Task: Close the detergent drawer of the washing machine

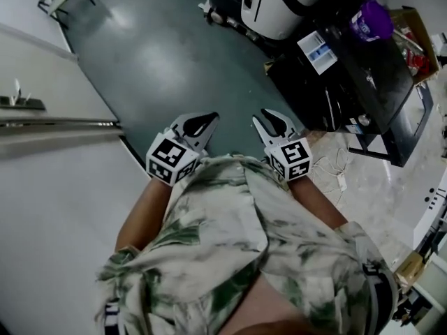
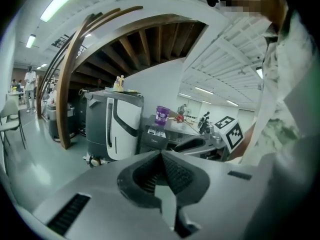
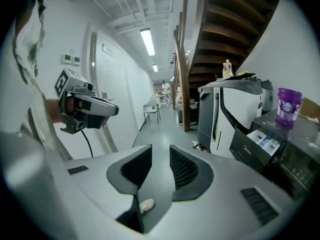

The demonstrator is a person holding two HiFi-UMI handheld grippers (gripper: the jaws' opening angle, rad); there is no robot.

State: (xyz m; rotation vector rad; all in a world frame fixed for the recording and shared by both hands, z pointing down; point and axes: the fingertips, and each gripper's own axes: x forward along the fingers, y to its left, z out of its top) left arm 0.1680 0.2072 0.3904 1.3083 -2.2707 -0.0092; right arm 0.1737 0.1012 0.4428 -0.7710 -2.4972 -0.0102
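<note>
White detergent drawer (image 1: 318, 51) juts open from black washing machine (image 1: 377, 93)

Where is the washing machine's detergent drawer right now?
In the head view it is at the upper right: the detergent drawer stands pulled out of the black washing machine, just left of the purple cup on its top.

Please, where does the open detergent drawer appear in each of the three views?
Head view: upper right; the detergent drawer sticks out of the dark washing machine.
Left gripper view: small, near the centre; detergent drawer.
Right gripper view: right side, middle height; detergent drawer.
Shared landmark: the purple cup on the machine, up and to the right of the drawer.
</note>
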